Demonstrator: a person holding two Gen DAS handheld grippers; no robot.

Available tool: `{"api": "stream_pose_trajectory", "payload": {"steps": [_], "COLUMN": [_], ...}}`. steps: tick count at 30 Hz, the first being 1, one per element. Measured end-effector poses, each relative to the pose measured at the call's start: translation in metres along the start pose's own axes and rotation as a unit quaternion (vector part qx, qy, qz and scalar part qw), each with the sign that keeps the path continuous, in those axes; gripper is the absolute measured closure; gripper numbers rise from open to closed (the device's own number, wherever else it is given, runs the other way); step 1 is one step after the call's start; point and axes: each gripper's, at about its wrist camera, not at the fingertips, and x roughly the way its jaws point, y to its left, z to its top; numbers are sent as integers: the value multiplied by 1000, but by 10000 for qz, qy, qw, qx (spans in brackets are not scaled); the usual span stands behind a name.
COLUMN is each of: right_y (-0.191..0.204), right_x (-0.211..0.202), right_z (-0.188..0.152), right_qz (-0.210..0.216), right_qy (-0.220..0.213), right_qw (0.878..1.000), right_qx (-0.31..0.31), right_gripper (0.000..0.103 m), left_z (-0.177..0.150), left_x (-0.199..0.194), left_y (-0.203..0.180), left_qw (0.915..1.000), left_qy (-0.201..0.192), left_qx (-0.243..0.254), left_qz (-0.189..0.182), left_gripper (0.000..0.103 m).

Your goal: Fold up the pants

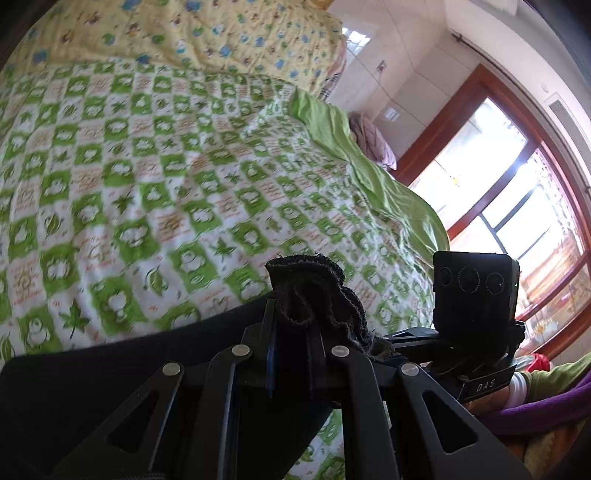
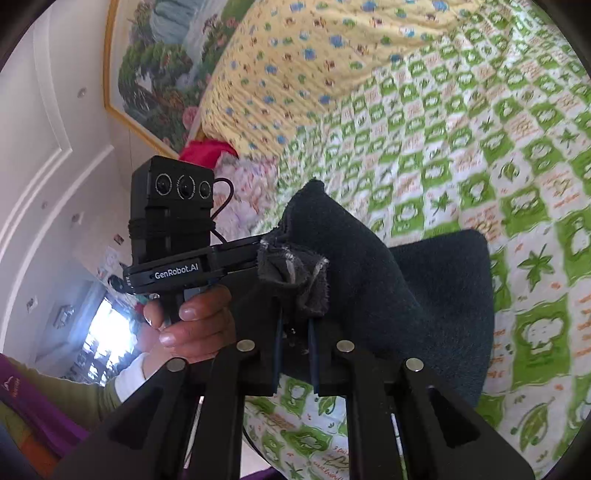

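Observation:
Dark pants hang over a bed with a green-and-white checked quilt. In the left wrist view my left gripper is shut on a bunched, frayed edge of the pants. The right gripper's camera housing stands close by on the right. In the right wrist view my right gripper is shut on another bunched edge, and the rest of the pants drapes away to the right. The left gripper's housing and the hand holding it are just to the left.
A yellow flower-print quilt is piled at the head of the bed, with a plain green sheet along the side. A wood-framed window lies beyond. A framed landscape picture hangs on the wall, above a red cloth.

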Motion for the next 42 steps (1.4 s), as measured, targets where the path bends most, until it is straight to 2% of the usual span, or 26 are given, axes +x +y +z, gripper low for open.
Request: {"api": "stream_pose_trajectory", "payload": {"steps": [7,12,13,15,18,24,26,30,32,35,42], "right_y": [-4,3,3,5,9,17,21,28,32,40,56], "right_x": [30,43,44,46,47,53,52,54,56,59,78], "right_z": [-9,-10,-11,-11,-13,-11,-11,-8,-7,-4,1], "right_qz": [-210,-438,-456,-419,-413,-332,-290,-235,-184,-110,6], "right_qy": [495,720,755,814,843,897,886,882,876,880,1043], "right_qw": [9985,9962,9958,9954,9951,9947,9948,9947,9948,9943,9913], "right_qx": [-50,-230,-254,-273,-325,-385,-410,-463,-493,-588,-801], "right_gripper": [87,84,80,76,75,73,72,72,72,72,72], "left_z": [-26,-37,-40,-45,-50,-64,-70,-85,-95,-111,-144], "left_x": [0,-6,-9,-14,-23,-43,-51,-70,-80,-96,-132], "left_y": [32,41,42,44,46,50,53,56,57,58,65], "left_qw": [9986,9973,9970,9962,9950,9909,9886,9835,9799,9738,9571], "left_qy": [87,47,28,-36,-138,-352,-457,-662,-760,-942,-1313], "left_qx": [-494,-689,-735,-825,-932,-1236,-1370,-1579,-1701,-1880,-2386], "left_qz": [163,239,258,286,345,412,430,592,708,870,991], "left_gripper": [95,94,94,94,94,87,82,82,78,76,76]}}
